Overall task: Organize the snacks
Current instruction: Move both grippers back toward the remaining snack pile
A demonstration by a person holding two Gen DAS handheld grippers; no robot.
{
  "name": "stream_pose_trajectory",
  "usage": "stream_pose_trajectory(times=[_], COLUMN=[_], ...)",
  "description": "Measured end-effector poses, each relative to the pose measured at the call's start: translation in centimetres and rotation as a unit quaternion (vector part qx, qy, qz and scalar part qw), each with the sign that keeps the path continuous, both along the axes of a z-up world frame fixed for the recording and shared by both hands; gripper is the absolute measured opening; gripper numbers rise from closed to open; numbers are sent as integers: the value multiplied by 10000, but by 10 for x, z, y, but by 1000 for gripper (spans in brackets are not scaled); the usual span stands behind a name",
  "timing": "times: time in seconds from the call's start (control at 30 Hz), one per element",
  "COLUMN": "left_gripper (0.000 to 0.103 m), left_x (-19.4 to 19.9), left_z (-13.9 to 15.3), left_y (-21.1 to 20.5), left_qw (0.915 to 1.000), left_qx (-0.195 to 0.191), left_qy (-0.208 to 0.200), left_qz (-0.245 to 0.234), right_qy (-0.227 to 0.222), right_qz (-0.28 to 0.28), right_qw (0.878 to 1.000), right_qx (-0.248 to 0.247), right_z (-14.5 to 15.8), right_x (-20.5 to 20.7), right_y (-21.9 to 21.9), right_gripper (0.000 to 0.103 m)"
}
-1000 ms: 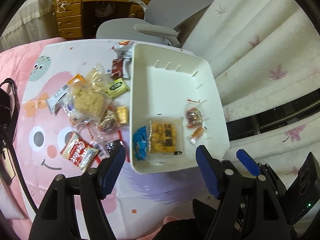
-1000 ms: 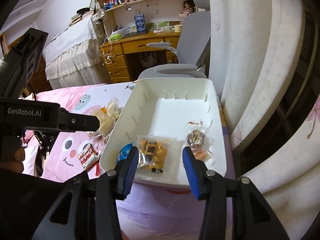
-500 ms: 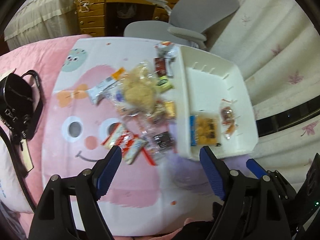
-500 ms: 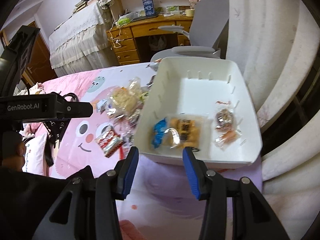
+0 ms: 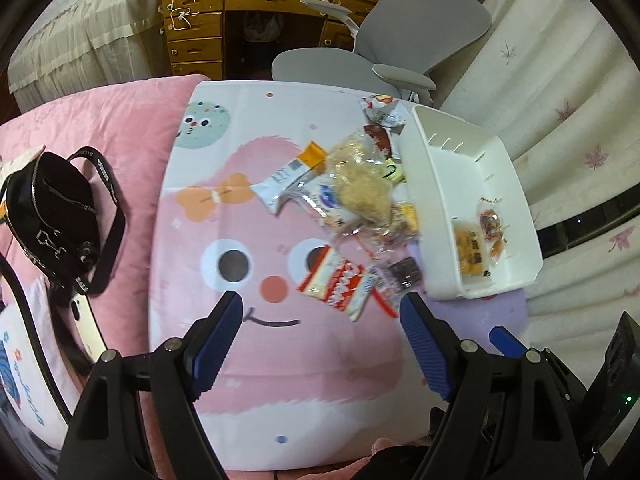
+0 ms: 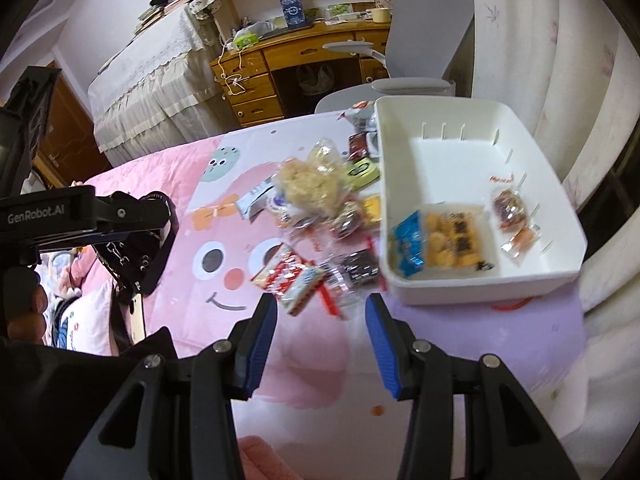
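A white bin [image 5: 440, 168] [image 6: 480, 284] stands at the right of the pink cartoon cloth. In it lie a yellow packet [image 5: 470, 250] [image 6: 452, 240], a blue packet [image 6: 408, 240] and small clear-wrapped sweets [image 5: 492, 224] [image 6: 510, 208]. Left of the bin is a loose pile: a clear bag of pale puffs [image 5: 360, 188] [image 6: 308, 184], a red-and-white packet [image 5: 336, 280] [image 6: 288, 276] and a dark packet [image 5: 406, 272] [image 6: 358, 268]. My left gripper [image 5: 320, 304] hangs open just short of the red-and-white packet. My right gripper [image 6: 320, 304] is open too, near the same packets, with nothing between its fingers.
A black bag with a strap [image 5: 56, 216] [image 6: 136, 256] lies on the pink bedding at the left. A grey chair [image 5: 400, 32] and a wooden desk [image 5: 240, 12] stand behind the cloth. Pale curtains hang at the right. A hand [image 6: 24, 312] holds the left gripper's body.
Both grippers have swung left, away from the bin and over toward the loose pile. The left jaws stand wider than before. The right jaws are unchanged.
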State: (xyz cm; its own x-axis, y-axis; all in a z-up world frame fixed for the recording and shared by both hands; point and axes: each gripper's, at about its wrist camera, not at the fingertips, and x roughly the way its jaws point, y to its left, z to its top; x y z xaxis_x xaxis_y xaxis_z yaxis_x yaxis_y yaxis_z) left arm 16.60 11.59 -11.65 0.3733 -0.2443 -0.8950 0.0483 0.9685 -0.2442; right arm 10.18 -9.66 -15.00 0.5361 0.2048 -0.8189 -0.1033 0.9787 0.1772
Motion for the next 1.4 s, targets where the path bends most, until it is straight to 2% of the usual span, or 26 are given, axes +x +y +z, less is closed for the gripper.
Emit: stream_pose_trajectory(times=[0.17, 0.37, 0.7, 0.83, 1.03, 1.23, 1.33, 1.4], left_gripper=[80, 80, 80, 80, 80, 80, 86, 86], left_x=[-1, -1, 14, 28, 57, 96, 116, 130], left_z=[-7, -21, -35, -35, -39, -60, -77, -89], left_y=[24, 46, 57, 56, 45, 29, 21, 15], left_qw=[9996, 9984, 9982, 9985, 9962, 9916, 9879, 9864], left_qx=[89, 22, 197, 285, 676, 997, 1213, 1287], left_qy=[58, 351, 368, 230, 161, 500, 703, 766], left_qz=[-252, -454, -434, -404, -534, -656, -658, -681], right_qy=[107, 368, 788, 847, 999, 1117, 1243, 1315], right_qz=[-228, -574, -569, -557, -639, -721, -732, -706], right_qw=[9996, 9970, 9946, 9941, 9919, 9900, 9887, 9882], right_qx=[148, 355, 357, 377, 458, 478, 412, 341], right_z=[-13, -32, -51, -58, -73, -91, -106, -113], right_x=[-11, -22, -23, -12, 20, 55, 70, 76], right_y=[27, 53, 74, 75, 72, 68, 68, 69], right_gripper=[47, 47, 47, 48, 48, 48, 49, 50])
